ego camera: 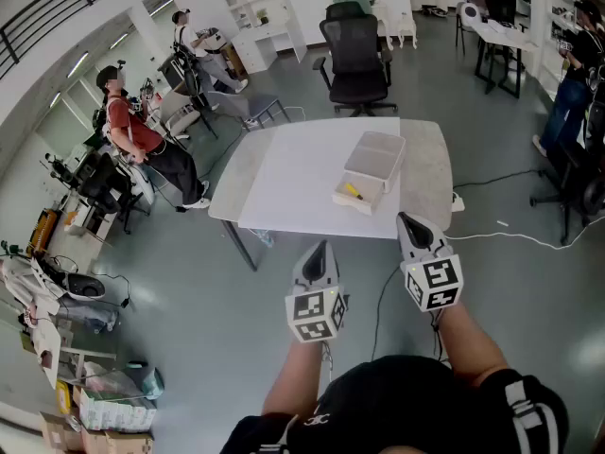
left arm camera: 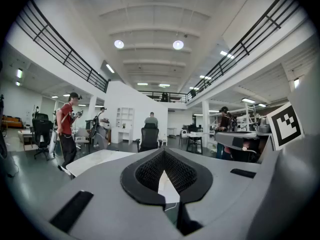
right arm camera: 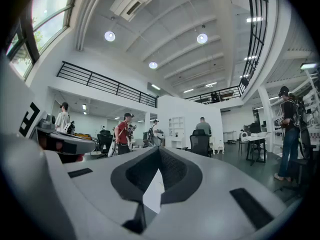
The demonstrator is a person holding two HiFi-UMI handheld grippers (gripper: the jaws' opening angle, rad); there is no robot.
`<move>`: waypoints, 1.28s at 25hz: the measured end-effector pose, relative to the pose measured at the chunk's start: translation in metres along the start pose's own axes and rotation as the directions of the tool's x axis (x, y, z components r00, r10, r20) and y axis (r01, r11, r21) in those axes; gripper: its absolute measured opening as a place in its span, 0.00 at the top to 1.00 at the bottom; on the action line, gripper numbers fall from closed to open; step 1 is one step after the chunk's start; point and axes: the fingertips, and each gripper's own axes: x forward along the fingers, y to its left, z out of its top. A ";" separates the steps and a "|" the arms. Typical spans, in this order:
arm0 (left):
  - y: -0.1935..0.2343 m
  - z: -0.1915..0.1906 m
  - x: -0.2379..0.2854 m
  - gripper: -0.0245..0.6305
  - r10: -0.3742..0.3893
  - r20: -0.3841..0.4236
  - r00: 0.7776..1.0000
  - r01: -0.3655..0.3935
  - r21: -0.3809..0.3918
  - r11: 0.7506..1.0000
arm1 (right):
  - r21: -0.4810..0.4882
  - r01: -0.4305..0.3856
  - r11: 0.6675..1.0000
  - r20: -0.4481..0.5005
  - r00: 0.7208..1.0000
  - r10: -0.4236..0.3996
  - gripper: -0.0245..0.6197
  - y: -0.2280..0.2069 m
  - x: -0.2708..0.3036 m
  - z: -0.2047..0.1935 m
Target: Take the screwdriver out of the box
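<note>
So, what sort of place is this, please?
Probably a large open lab or workshop-style office, not a home. It is a high hall with a railed upper gallery, a white work table and an office chair on bare grey floor, and several people standing among equipment.

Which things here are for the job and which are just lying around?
For the job: clear plastic box, with the yellow screwdriver in its open drawer; left tool; right tool.
Just lying about: black office chair; white shelf unit; white cable on the floor.

A pale grey rectangular table [ego camera: 284, 183] sits at the frame's upper centre, bearing a clear plastic box [ego camera: 371, 168] right of its middle.
</note>
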 end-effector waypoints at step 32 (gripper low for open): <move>0.015 -0.033 0.058 0.94 0.069 -0.010 0.998 -0.069 -0.023 0.997 | -0.006 -0.084 0.996 -0.017 0.996 0.084 0.94 -0.024 0.061 -0.030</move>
